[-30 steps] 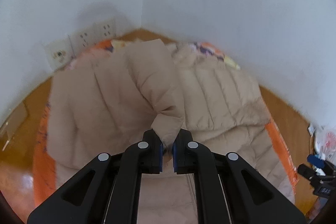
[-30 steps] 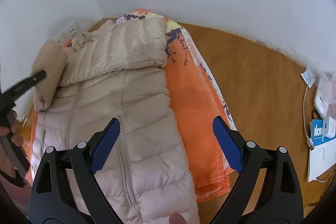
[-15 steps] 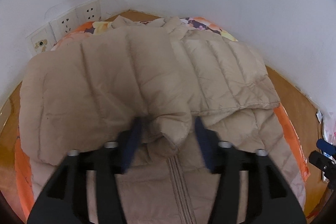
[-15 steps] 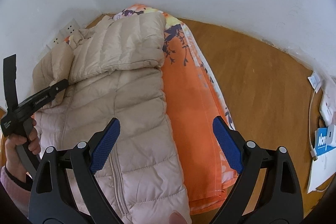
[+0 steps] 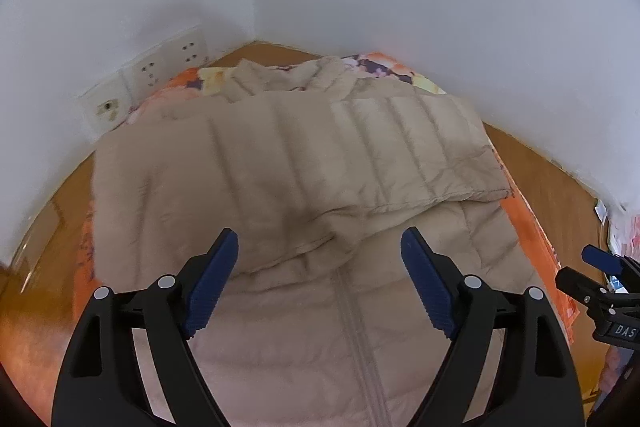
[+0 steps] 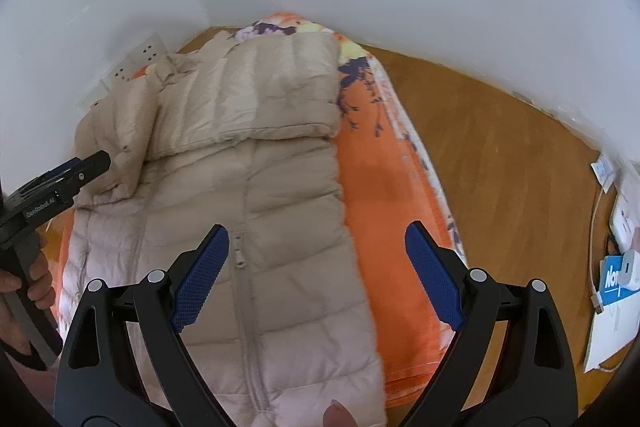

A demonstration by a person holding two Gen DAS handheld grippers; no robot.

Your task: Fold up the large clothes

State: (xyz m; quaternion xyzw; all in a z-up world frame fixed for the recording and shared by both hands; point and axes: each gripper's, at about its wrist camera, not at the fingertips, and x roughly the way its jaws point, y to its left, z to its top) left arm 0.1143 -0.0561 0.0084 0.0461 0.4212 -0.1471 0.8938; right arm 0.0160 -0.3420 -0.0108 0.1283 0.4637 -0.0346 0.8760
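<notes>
Both sleeves folded across the jacket (image 5: 360,307)
Left claw (image 5: 320,283) has just let its sleeve (image 5: 224,187) go, now agape; right claw (image 6: 316,275) agape too; body fold comes next

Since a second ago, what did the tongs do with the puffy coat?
The left tongs carried the sleeve across the coat, laid it on the chest and opened, letting go. The right tongs stayed open above the coat, and the orange blanket stayed put.
</notes>
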